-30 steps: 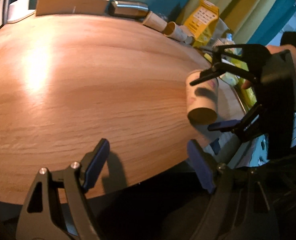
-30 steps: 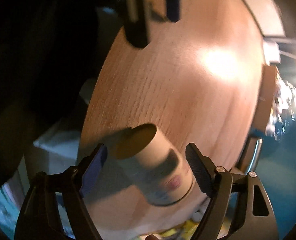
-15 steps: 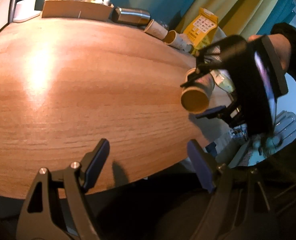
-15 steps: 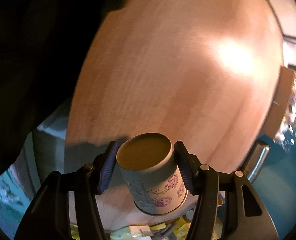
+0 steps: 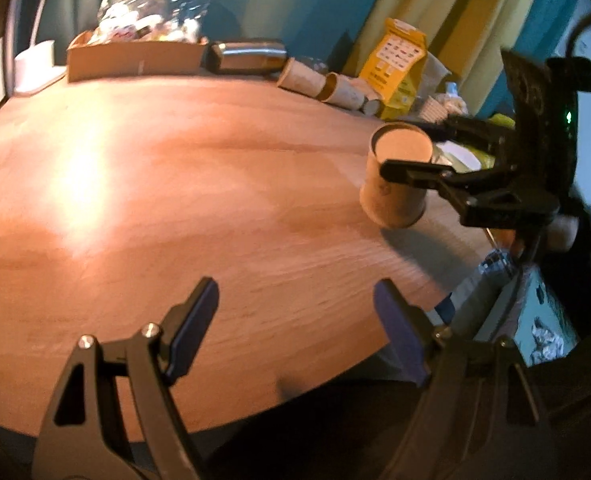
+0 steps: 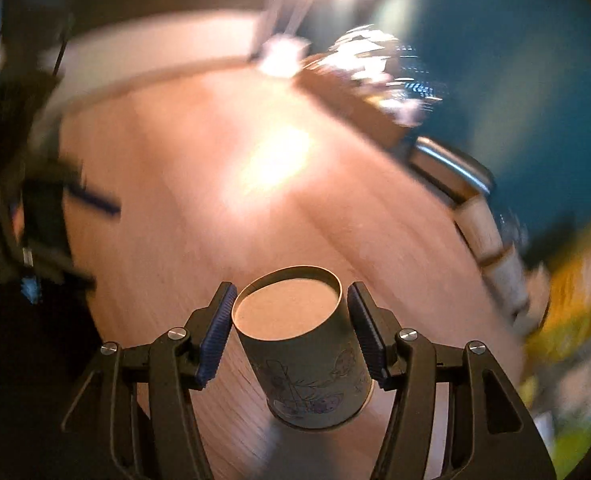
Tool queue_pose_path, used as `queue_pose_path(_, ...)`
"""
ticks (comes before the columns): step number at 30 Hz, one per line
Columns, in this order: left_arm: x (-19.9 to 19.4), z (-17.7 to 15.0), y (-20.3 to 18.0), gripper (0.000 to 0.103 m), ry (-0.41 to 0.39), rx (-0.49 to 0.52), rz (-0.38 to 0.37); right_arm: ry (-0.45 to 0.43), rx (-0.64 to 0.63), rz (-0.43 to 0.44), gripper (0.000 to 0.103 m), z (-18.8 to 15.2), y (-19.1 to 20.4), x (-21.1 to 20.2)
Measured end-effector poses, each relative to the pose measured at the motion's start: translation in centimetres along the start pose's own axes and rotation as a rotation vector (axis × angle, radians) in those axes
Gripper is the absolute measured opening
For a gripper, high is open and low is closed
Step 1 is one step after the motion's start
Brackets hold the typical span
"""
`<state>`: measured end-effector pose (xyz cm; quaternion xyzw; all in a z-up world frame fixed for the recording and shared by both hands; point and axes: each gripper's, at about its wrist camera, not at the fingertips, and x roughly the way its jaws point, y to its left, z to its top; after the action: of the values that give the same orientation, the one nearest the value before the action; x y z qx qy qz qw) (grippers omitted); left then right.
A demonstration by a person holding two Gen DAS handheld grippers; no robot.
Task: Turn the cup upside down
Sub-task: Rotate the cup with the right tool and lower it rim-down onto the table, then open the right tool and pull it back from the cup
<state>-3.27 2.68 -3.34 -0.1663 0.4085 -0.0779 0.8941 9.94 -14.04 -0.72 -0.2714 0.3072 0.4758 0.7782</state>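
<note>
A paper cup (image 6: 307,360) with cartoon prints is held between the blue pads of my right gripper (image 6: 291,336), which is shut on it. The cup's closed base faces up and its wide mouth points down, just above or on the wooden table (image 6: 215,200). In the left wrist view the same cup (image 5: 395,184) sits at the table's right side with the right gripper (image 5: 435,152) around it. My left gripper (image 5: 295,332) is open and empty over the table's near edge.
At the table's far edge stand a cardboard box (image 5: 135,60) of wrapped items, a lying steel flask (image 5: 247,56), several lying paper cups (image 5: 319,80) and a yellow bag (image 5: 399,64). A white block (image 5: 35,68) is at the far left.
My right gripper closed on the cup, lifted it and turned it over, so its base now faces up and its mouth faces down. The left gripper stayed open.
</note>
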Motion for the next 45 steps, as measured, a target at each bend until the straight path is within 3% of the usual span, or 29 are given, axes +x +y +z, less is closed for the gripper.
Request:
queue_pose_path(5, 1.5, 1.4, -2.2, 0.081, 0.003, 0.060, 0.024, -0.207, 0.347, -0.035, 0.060, -4.4, -2.6, -1.2)
queue_pose_path(9, 2.7, 2.6, -3.7, 0.081, -0.004, 0.091, 0.032, -0.336, 0.499, -0.086, 0.061, -6.7, -3.6, -2.4)
queue_pose_path(14, 3.9, 3.8, -5.7, 0.081, -0.025, 0.132, 0.048, -0.402, 0.596, -0.122, 0.061, -9.0, -4.3, -2.8)
queue_pose_path(19, 5.0, 4.3, -6.7, 0.081, -0.022, 0.147, 0.059, -0.427, 0.647, -0.177, 0.061, -10.8, -4.2, -3.2)
queue_pose_path(25, 5.4, 4.2, -7.0, 0.081, -0.018, 0.149, 0.063, -0.421, 0.623, -0.224, 0.062, -11.1, -3.2, -3.4)
queue_pose_path(27, 5.2, 4.1, -6.9, 0.081, -0.021, 0.147, 0.067, -0.408, 0.630, -0.230, 0.065, -11.2, -3.1, -3.4)
queue_pose_path(29, 5.0, 4.1, -6.8, 0.081, -0.026, 0.145, 0.071, -0.388, 0.642, -0.231, 0.077, -11.2, -3.1, -3.2)
queue_pose_path(31, 4.7, 4.0, -6.8, 0.081, -0.032, 0.145, 0.075, -0.384, 0.648, -0.245, 0.078, -11.2, -3.0, -3.5)
queue_pose_path(45, 0.1, 3.0, -8.4, 0.081, -0.164, 0.185, 0.098, -0.275, 0.675, -0.357, 0.078, -9.3, -0.6, -8.0)
